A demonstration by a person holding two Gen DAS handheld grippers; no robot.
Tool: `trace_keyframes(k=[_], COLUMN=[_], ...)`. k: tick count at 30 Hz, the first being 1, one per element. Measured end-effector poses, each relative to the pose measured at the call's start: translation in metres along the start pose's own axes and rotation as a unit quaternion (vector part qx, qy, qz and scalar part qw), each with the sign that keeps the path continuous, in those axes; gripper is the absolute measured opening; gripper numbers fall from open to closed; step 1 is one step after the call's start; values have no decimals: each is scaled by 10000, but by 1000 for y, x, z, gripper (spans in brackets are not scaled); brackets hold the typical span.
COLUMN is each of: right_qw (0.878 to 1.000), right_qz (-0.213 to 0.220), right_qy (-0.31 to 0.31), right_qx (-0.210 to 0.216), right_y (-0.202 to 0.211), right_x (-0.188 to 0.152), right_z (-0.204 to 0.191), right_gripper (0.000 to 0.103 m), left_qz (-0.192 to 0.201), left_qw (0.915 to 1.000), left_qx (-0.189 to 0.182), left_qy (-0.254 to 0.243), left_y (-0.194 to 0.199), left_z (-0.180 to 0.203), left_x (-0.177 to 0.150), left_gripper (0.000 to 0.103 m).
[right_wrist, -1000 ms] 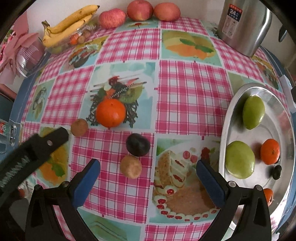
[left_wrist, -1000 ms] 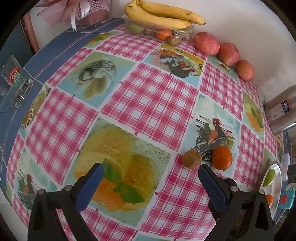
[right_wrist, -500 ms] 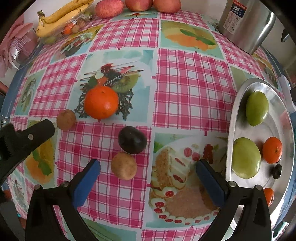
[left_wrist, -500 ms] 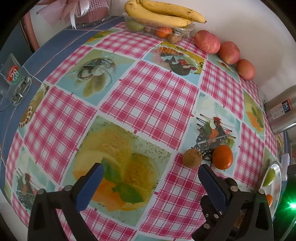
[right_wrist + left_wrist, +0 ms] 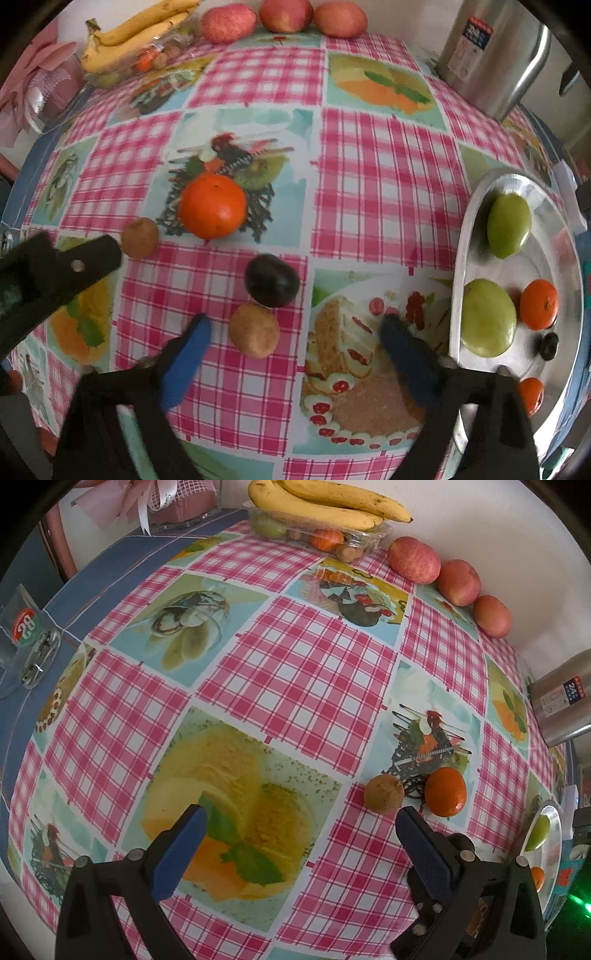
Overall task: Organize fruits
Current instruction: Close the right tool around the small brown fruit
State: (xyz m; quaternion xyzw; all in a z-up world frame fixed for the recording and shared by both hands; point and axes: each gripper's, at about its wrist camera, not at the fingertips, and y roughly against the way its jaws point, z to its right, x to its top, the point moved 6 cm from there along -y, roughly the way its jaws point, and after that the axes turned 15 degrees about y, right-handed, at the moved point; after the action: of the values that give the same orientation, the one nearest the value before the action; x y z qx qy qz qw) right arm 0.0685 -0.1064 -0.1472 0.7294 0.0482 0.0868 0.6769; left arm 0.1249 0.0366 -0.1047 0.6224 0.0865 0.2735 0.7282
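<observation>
Against the far wall, three apples (image 5: 284,16) are lined up beside bananas (image 5: 129,33) laid across a clear box (image 5: 321,535) of small fruit; a steel flask (image 5: 491,55) is stood at the right corner.

Mid-table: an orange (image 5: 212,206), a small brown fruit (image 5: 139,237), a dark plum (image 5: 271,280) and a tan fruit (image 5: 253,335) touching the plum.

Right edge: a metal tray (image 5: 461,266) is loaded with two green fruits (image 5: 487,323), small oranges and a dark berry.

Right gripper (image 5: 295,341): jaws apart, just been closing, with the tan fruit between them, not pressed.

Left gripper (image 5: 301,847): released, held over bare cloth, nothing between the pads.

Surface: a pink checked tablecloth (image 5: 295,672) with food prints; a blue cloth, a glass and a pink ribbon are seen at the left.
</observation>
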Motion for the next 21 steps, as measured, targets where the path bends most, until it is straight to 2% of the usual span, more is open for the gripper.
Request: trace_keyframes(k=[2, 4, 6, 8, 15, 21], right_qw=[10000, 9999, 9999, 9996, 9985, 9974], right_qz=[61, 73, 108, 152, 201, 235], right_qy=[51, 66, 99, 102, 48, -51], right_qx=[20, 51, 89, 238, 506, 686], right_y=[4, 7, 9, 12, 16, 17], right_x=[2, 2, 5, 6, 9, 5], right_z=[-4, -5, -5, -7, -15, -10], right_gripper=[68, 62, 47, 39, 26, 26], left_qz=[2, -1, -7, -21, -88, -299], left_qw=[10000, 10000, 10000, 10000, 9999, 9982], left_qx=[-1, -9, -18, -19, -91, -457], left_qy=[0, 11, 29, 31, 24, 238], left_y=[0, 0, 0, -1, -7, -10], left_z=[0, 0, 0, 0, 3, 7], left_x=[0, 0, 0, 0, -2, -2], left_gripper=[103, 103, 103, 103, 103, 103])
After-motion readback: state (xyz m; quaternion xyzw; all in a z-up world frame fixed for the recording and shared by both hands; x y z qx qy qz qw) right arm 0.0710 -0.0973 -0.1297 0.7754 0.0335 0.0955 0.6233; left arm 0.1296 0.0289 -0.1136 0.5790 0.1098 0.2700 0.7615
